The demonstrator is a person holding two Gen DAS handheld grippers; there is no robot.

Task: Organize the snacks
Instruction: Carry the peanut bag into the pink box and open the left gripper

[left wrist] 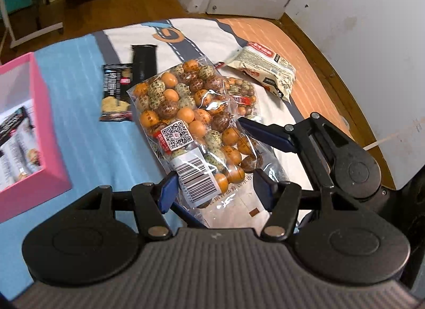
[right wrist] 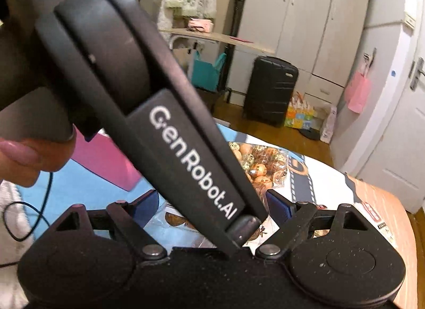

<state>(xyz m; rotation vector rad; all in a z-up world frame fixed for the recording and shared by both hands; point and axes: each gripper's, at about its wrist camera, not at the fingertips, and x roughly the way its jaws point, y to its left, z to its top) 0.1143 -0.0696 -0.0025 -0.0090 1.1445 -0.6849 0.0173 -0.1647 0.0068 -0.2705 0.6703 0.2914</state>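
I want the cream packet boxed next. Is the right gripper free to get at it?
Probably yes: the right gripper looks open, and the cream packet lies uncovered beyond it. The clear candy bag sits alongside, between the left gripper's fingers.

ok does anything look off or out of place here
Nothing is spilled or torn. The clear bag of orange and speckled round snacks lies diagonally over a second similar bag on the bed cover, outside the pink box. In the right wrist view, the left gripper's black body blocks most of the scene.
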